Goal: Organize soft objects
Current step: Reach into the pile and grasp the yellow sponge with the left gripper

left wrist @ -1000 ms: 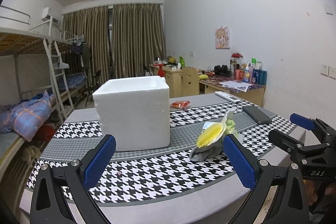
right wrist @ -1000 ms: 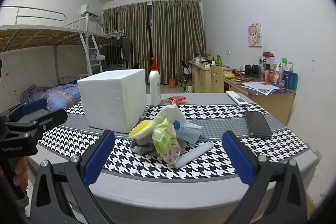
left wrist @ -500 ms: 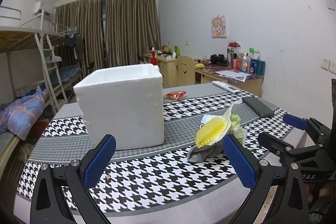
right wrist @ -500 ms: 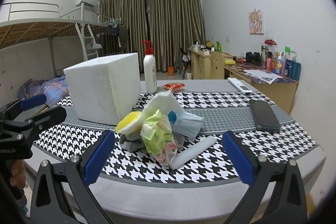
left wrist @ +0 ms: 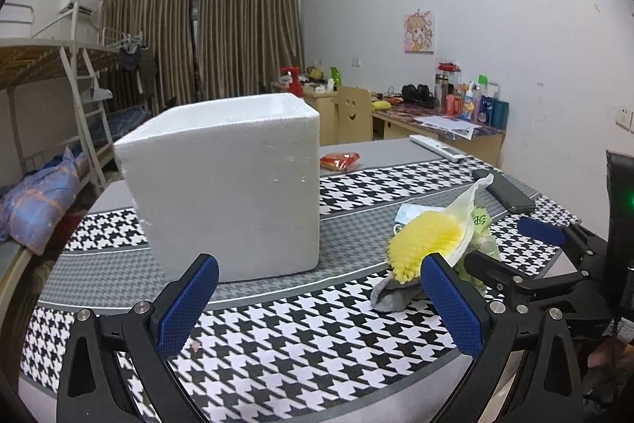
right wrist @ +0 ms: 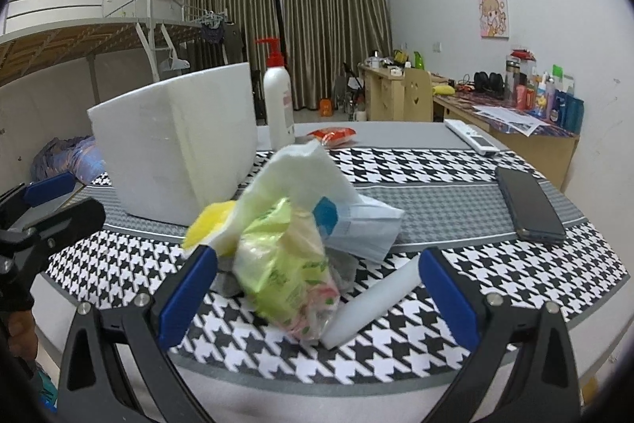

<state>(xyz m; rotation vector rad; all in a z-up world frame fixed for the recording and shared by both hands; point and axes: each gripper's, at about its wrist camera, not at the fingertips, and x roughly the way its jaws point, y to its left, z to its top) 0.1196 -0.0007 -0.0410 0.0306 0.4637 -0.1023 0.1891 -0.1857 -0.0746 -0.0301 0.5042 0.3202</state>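
Observation:
A white foam box (left wrist: 233, 185) stands on the houndstooth tablecloth (left wrist: 317, 328); it also shows in the right wrist view (right wrist: 174, 149). Beside it lies a pile of soft things: a yellow bristly item (left wrist: 424, 240), a grey cloth (left wrist: 396, 294), a green plastic bag (right wrist: 285, 264), a white tissue (right wrist: 301, 173), a face mask (right wrist: 356, 228) and a white foam stick (right wrist: 372, 304). My left gripper (left wrist: 317, 304) is open, facing the box, the pile at its right finger. My right gripper (right wrist: 313, 296) is open, just short of the pile.
A dark phone (right wrist: 529, 205), a white remote (right wrist: 471, 139), a red snack packet (right wrist: 331, 135) and a pump bottle (right wrist: 279, 102) are on the table. A bunk bed (left wrist: 51, 98) stands left, cluttered desks (left wrist: 440, 121) at the right wall.
Both grippers have moved forward toward the table; the box and the pile look larger and nearer. Both stay open.

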